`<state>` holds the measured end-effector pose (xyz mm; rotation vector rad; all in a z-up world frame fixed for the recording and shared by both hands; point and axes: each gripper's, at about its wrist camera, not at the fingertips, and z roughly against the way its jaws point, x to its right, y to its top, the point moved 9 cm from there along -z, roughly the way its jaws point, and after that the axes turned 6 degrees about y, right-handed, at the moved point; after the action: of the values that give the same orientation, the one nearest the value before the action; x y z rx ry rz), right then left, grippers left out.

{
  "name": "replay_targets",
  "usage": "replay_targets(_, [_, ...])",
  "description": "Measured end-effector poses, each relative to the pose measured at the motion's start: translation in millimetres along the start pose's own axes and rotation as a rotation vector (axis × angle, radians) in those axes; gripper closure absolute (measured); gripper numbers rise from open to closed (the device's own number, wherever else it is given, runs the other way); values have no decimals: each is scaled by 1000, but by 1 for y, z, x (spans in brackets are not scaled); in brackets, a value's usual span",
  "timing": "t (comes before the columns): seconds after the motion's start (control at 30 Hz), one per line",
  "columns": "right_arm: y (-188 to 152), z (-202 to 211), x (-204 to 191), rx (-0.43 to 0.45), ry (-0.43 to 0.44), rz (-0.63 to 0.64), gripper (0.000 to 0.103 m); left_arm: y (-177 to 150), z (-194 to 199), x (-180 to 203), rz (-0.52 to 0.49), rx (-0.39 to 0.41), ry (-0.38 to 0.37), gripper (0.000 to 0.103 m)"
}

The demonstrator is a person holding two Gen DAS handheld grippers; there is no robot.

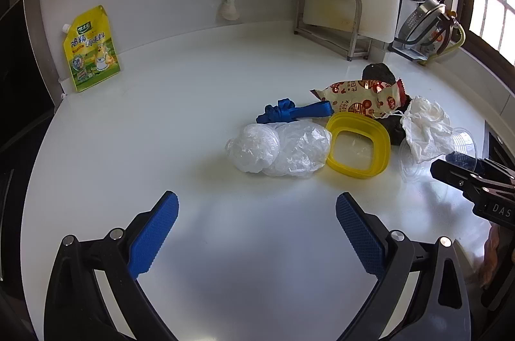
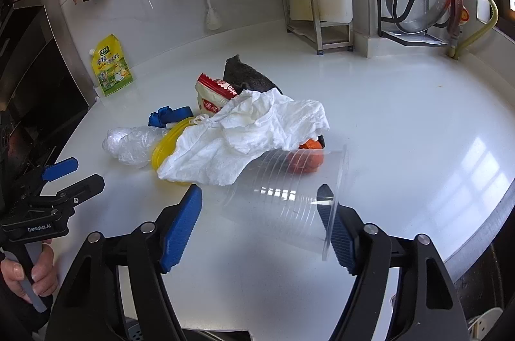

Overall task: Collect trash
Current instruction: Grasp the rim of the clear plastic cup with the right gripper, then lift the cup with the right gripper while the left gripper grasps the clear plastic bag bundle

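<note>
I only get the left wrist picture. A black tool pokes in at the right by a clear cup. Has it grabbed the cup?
Observer: Not that I can see. The right wrist view shows the right gripper with its jaws wide open and the cup lying on its side between them.
Visitor: Is anything hidden behind the white tissue?
Observer: Yes, something orange peeks out from under the tissue, next to the cup.
Visitor: Who holds my tool?
Observer: A hand grips the handle of the left gripper.
</note>
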<state>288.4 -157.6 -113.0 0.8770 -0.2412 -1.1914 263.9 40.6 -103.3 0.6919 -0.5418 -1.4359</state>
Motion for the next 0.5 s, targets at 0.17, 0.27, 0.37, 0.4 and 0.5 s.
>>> replay_targets(0.17, [-6, 3, -9, -2, 11, 0, 82, 0, -1, 2, 2, -6, 1, 7])
replay_targets(0.27, [-7, 11, -16, 22, 22, 11, 95, 1, -1, 3, 1, -7, 1, 7])
replay_targets(0.37, [-10, 22, -22, 48, 19, 18, 99, 3, 0, 2, 12, -4, -3, 7])
replay_targets(0.4, [-11, 26, -24, 55, 21, 21, 99, 4, 0, 2, 16, -2, -5, 7])
replay_targets(0.5, [-15, 40, -32, 76, 28, 44, 99, 6, -1, 3, 24, -3, -8, 7])
